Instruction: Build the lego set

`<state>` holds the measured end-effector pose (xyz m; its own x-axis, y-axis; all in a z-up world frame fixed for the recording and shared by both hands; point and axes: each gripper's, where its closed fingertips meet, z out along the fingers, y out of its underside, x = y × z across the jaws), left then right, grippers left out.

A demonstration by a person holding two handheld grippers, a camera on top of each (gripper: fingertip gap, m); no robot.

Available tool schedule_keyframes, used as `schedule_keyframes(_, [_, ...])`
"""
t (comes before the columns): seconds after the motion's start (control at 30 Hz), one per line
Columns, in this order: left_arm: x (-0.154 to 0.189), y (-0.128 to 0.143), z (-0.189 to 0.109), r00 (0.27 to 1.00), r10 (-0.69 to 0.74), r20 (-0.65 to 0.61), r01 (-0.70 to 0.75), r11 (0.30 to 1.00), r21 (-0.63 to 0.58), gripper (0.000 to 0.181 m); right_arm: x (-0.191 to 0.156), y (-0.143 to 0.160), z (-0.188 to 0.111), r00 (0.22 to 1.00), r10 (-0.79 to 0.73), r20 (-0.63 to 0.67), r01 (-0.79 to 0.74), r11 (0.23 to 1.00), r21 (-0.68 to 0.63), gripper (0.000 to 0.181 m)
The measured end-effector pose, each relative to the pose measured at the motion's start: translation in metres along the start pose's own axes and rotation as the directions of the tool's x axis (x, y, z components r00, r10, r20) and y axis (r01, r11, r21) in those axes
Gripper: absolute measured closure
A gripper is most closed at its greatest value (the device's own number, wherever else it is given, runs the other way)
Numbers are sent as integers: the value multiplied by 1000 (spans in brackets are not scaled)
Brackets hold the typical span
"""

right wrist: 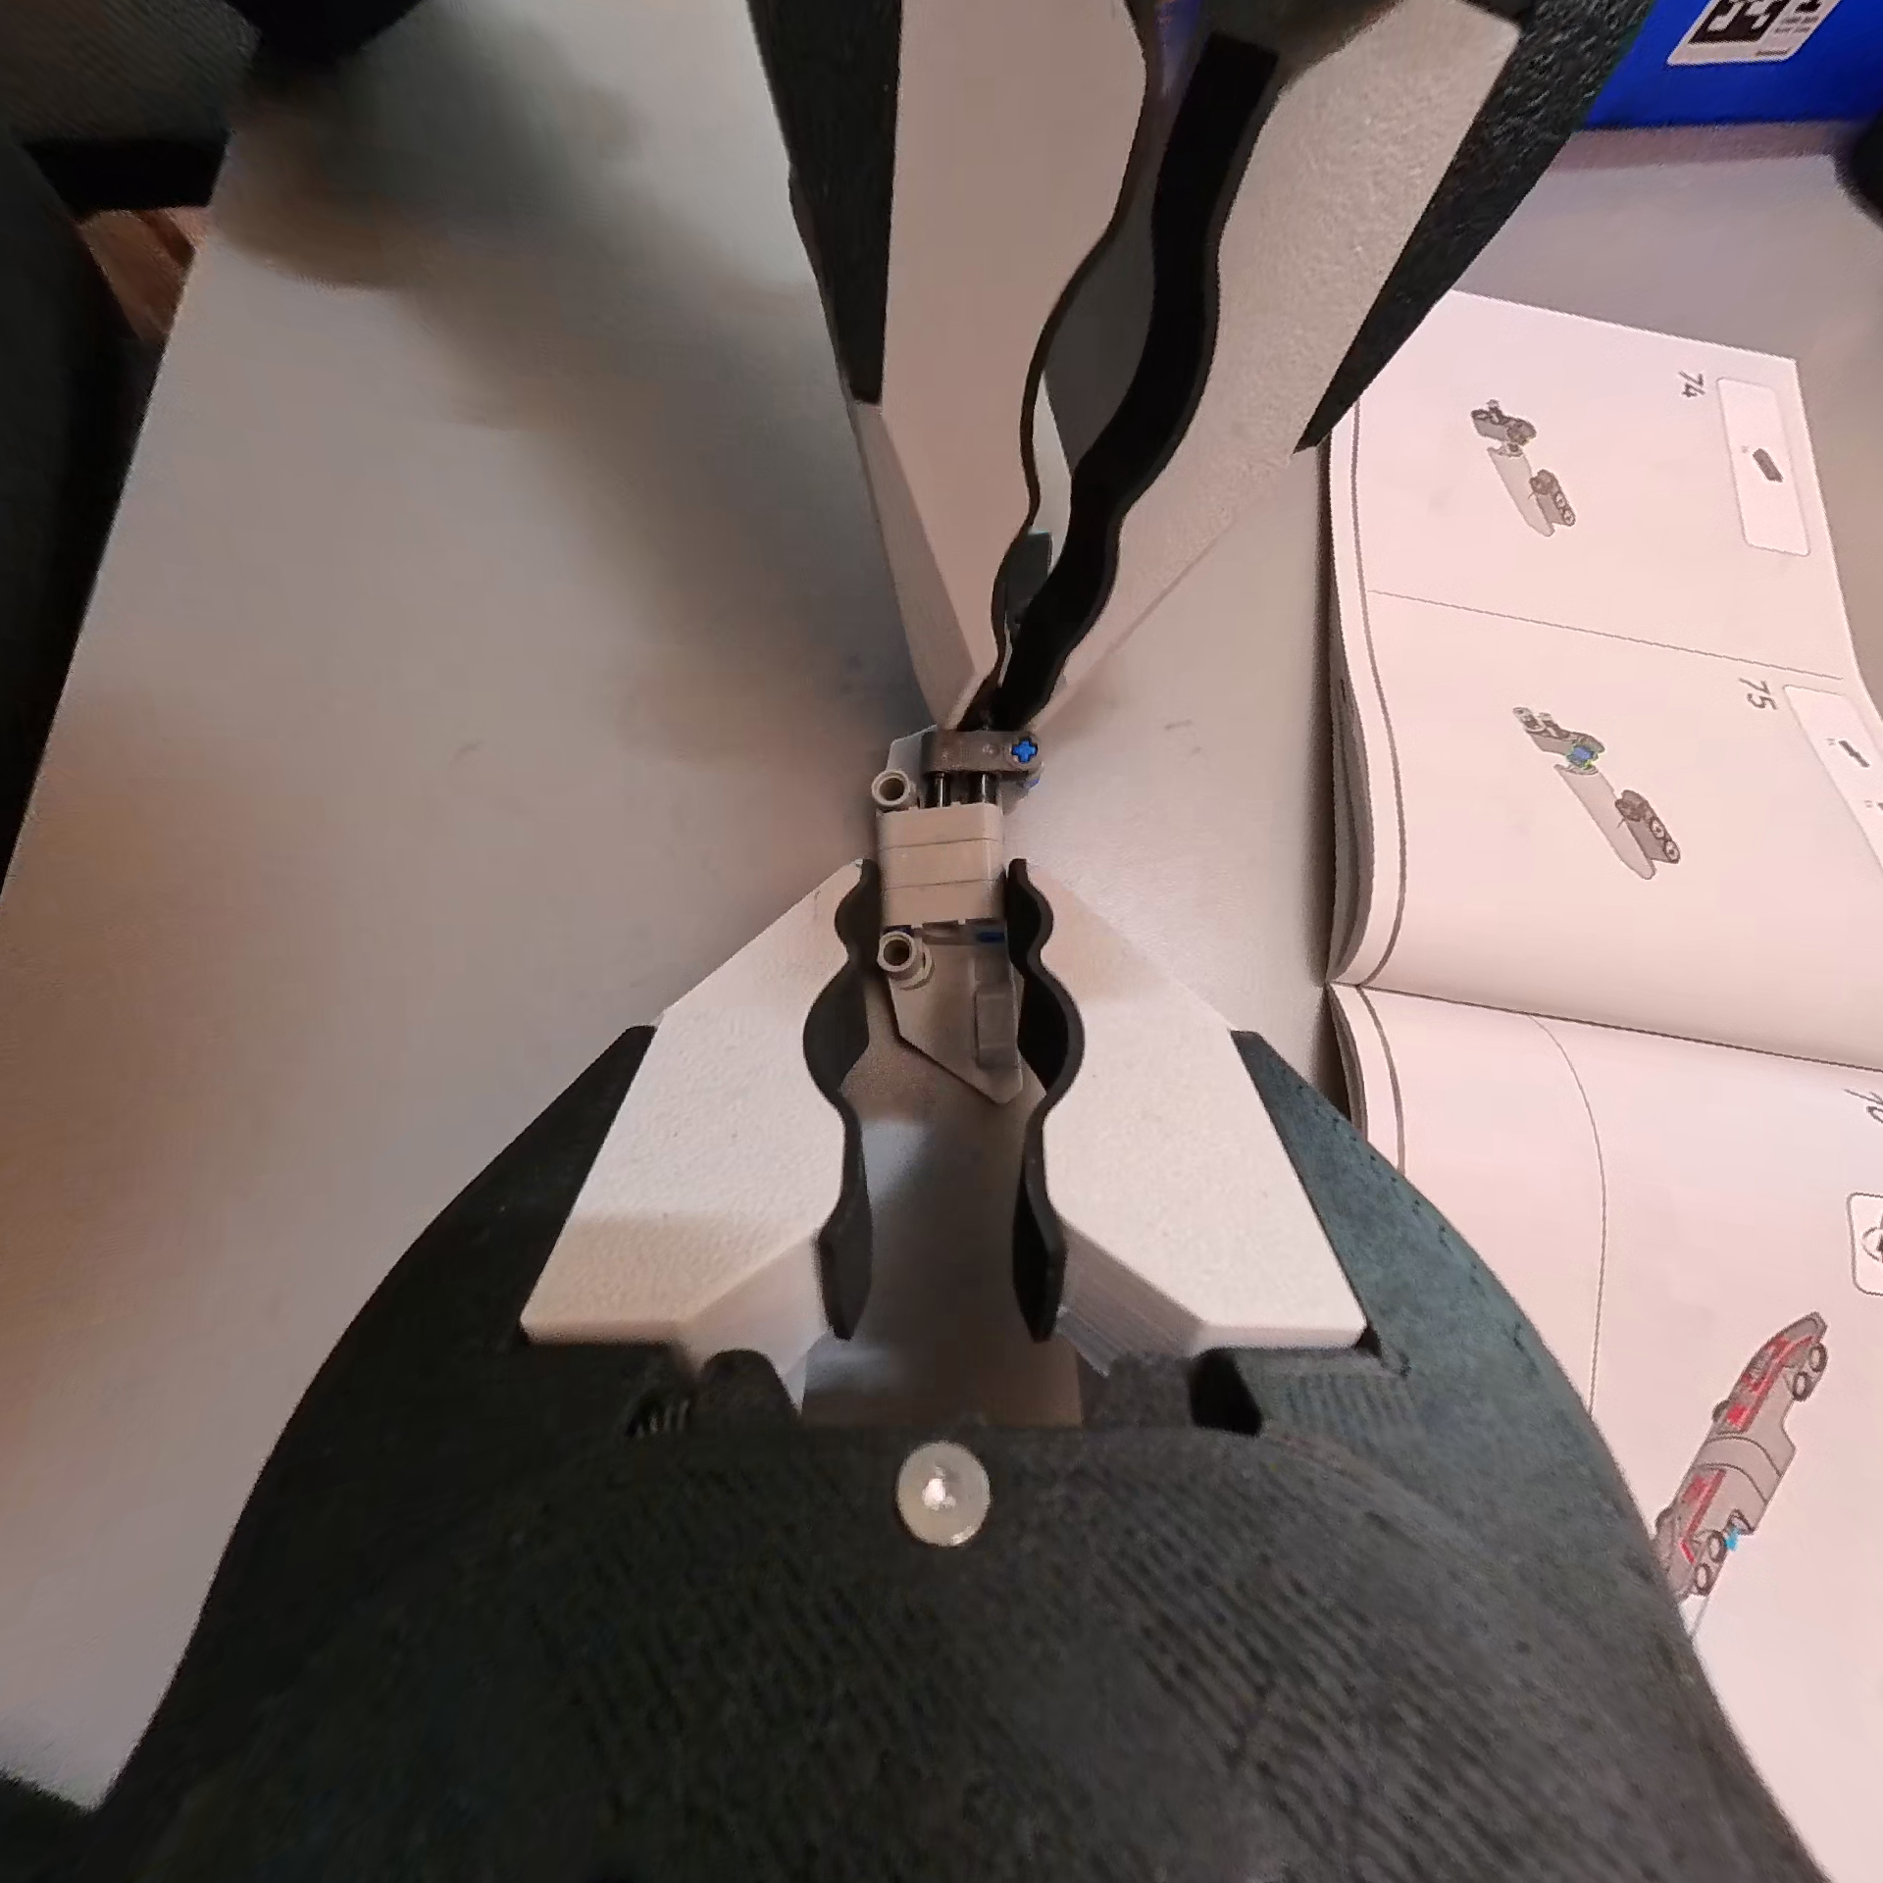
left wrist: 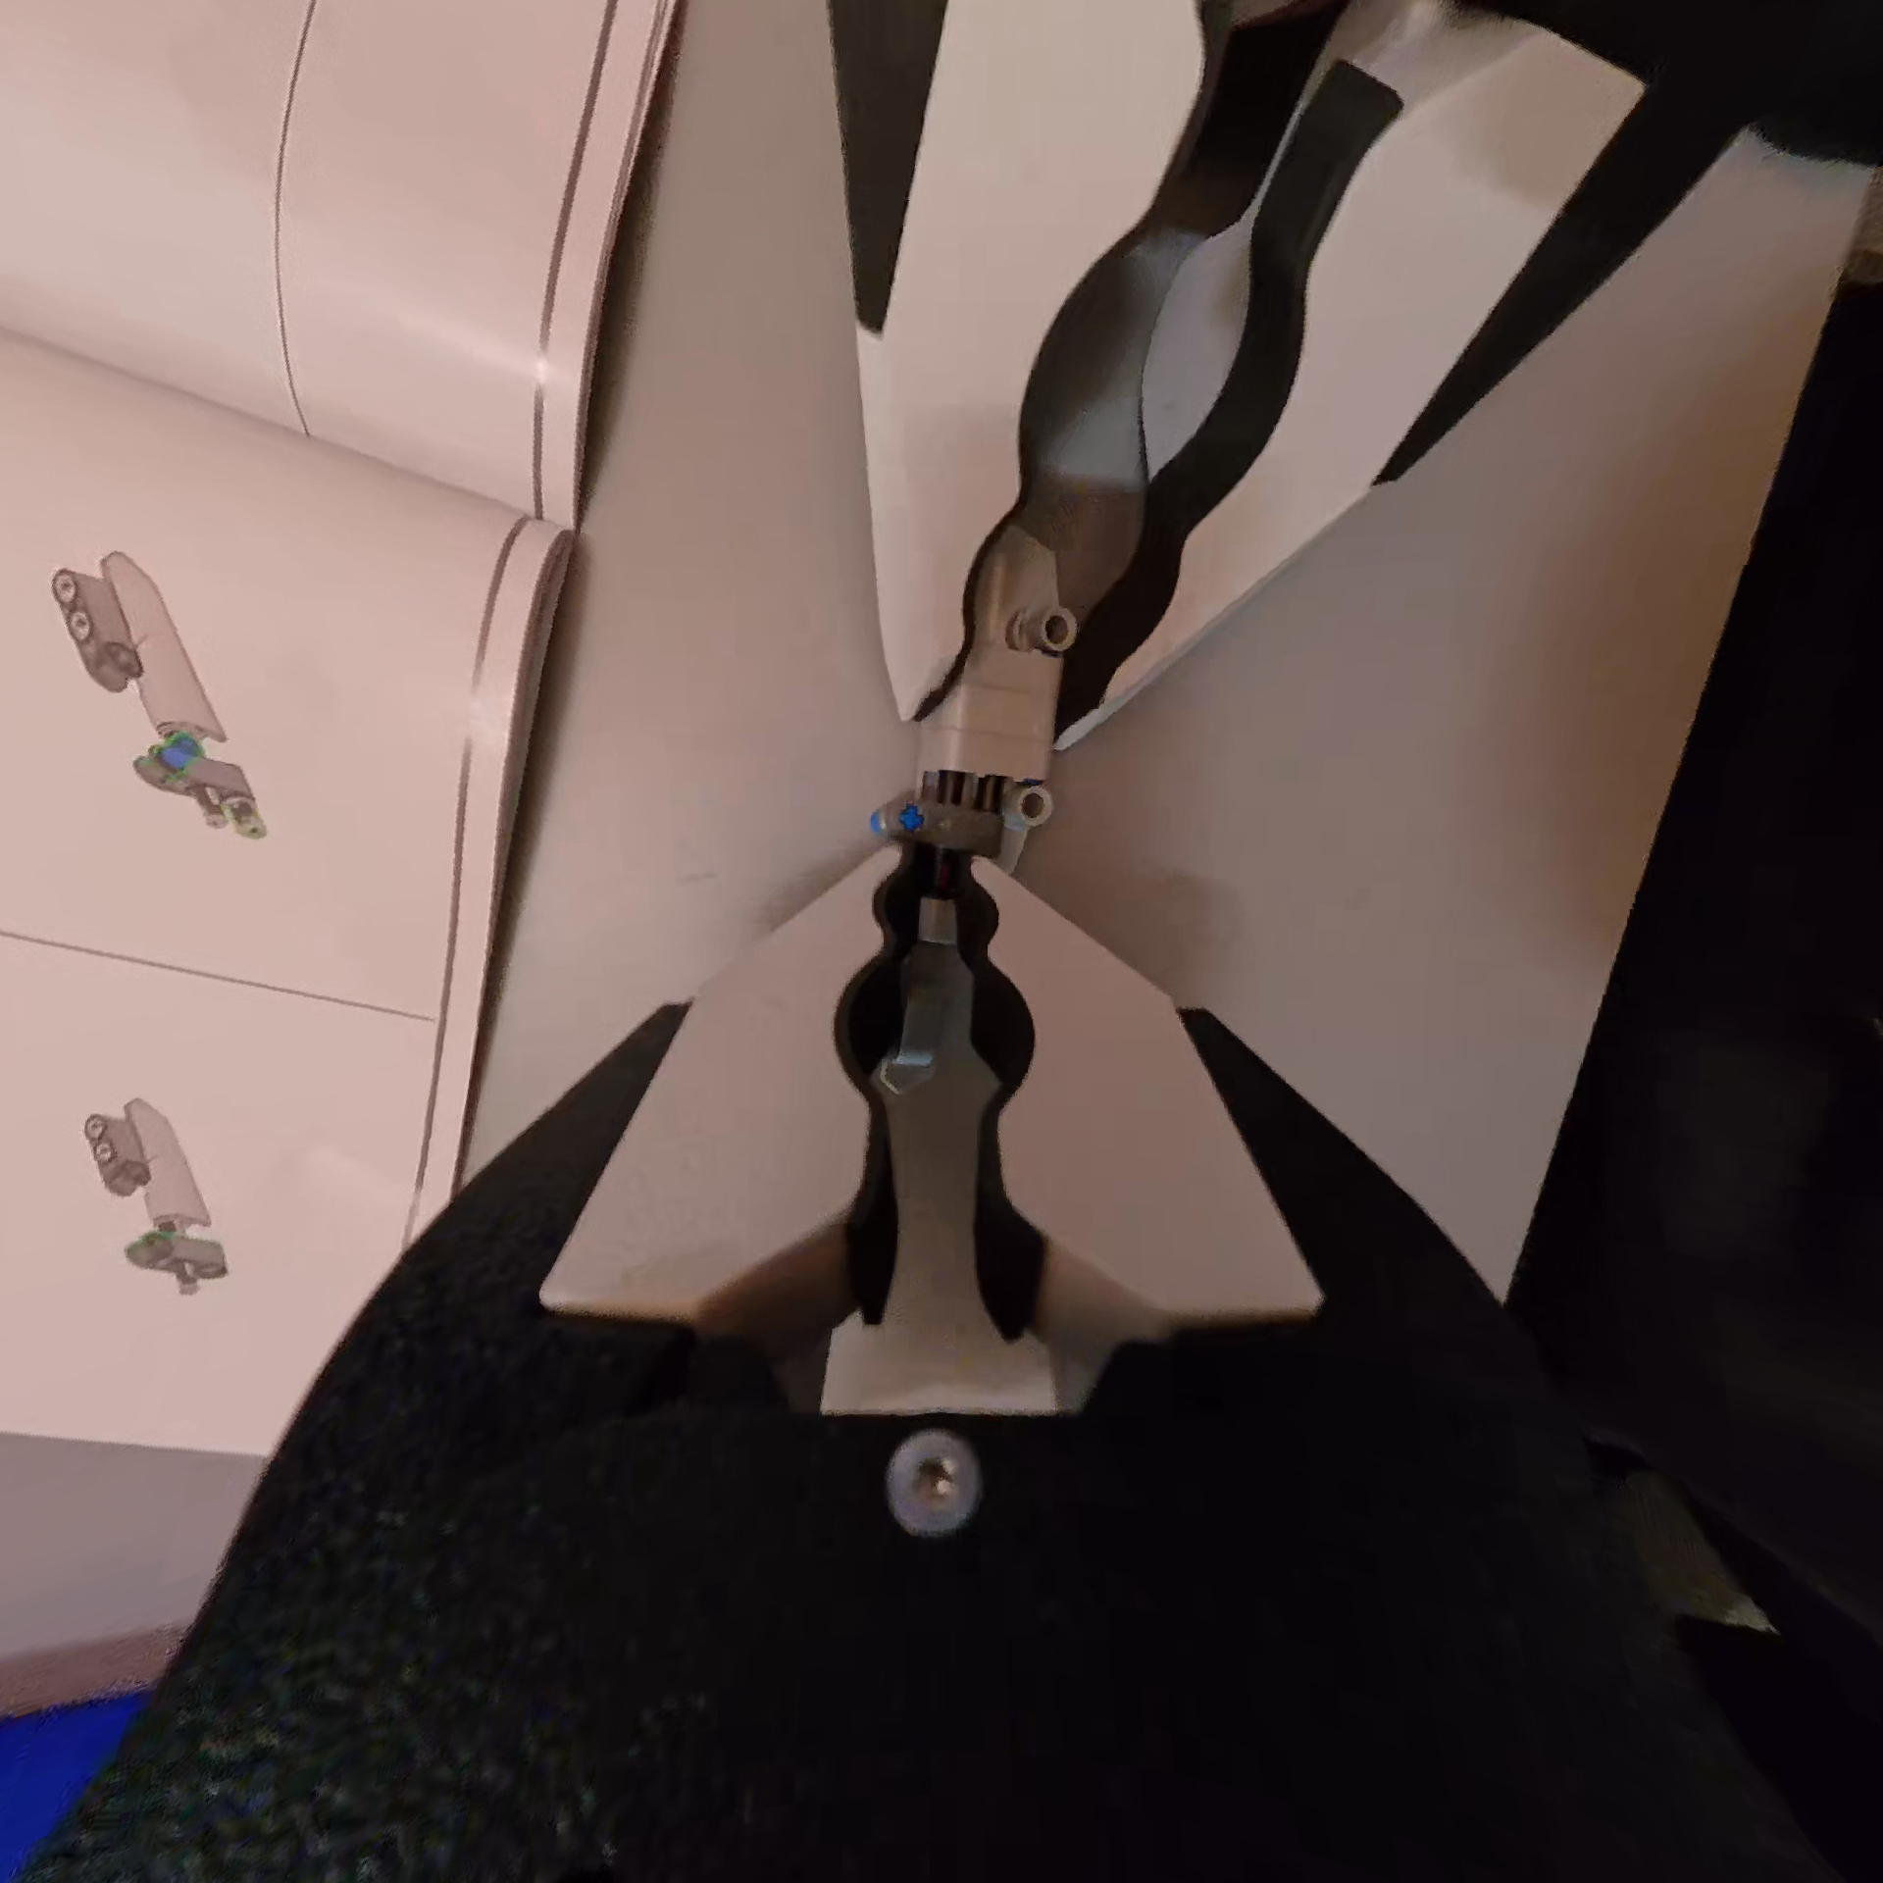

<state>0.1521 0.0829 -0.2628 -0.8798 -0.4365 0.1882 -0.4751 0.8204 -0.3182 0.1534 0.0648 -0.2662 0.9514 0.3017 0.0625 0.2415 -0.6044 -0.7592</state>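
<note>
My left gripper [left wrist: 937,884] is shut on a small dark grey connector [left wrist: 953,821] with a blue cross pin. My right gripper [right wrist: 937,889] is shut on a light grey panel assembly [right wrist: 935,851] with round grey pegs on its side. The two pieces meet tip to tip above the table, joined by two black pins [right wrist: 963,787] with a small gap showing. In the left wrist view the right gripper [left wrist: 986,725] comes in from the top with the panel assembly [left wrist: 993,703]. In the right wrist view the left gripper [right wrist: 1004,703] comes in from the top with the connector [right wrist: 963,751].
An open instruction booklet lies on the white table [right wrist: 459,611], at the left in the left wrist view [left wrist: 255,866] and at the right in the right wrist view [right wrist: 1630,764]. A blue box [right wrist: 1753,71] stands beyond it. The table's edge [right wrist: 153,336] runs along the far left. My left and right fingertips are right by each other.
</note>
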Motion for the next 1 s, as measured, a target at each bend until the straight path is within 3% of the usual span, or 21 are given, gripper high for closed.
schedule_keyframes(0.07, [0, 0, 0, 1000, -3, 6, 3, 1000, -19, 179, 0, 0, 0, 1000, -2, -2, 2, 1000, 0, 158])
schedule_keyframes(0.13, [-1, 0, 1, 994, 103, 36, -103, 995, -6, 179, 0, 0, 0, 1000, 2, 1, -2, 1000, 0, 158])
schedule_keyframes(0.3, [-1, 0, 1, 967, 230, 107, -244, 960, 138, 174, 0, 0, 0, 1000, 3, 1, -3, 1000, 0, 158])
schedule_keyframes(0.47, [2, 1, 0, 954, 269, 130, -294, 923, 249, 167, 0, 0, 0, 1000, -7, -6, 7, 1000, 0, 158])
schedule_keyframes(0.73, [0, -1, 3, 924, 317, 213, -374, 867, 329, 156, 0, 0, 0, 1000, -10, -8, 10, 1000, 0, 158])
schedule_keyframes(1.0, [1, -2, 4, 927, 324, 189, -375, 826, 422, 156, 0, 0, 0, 1000, -6, -7, 6, 1000, 1, 158])
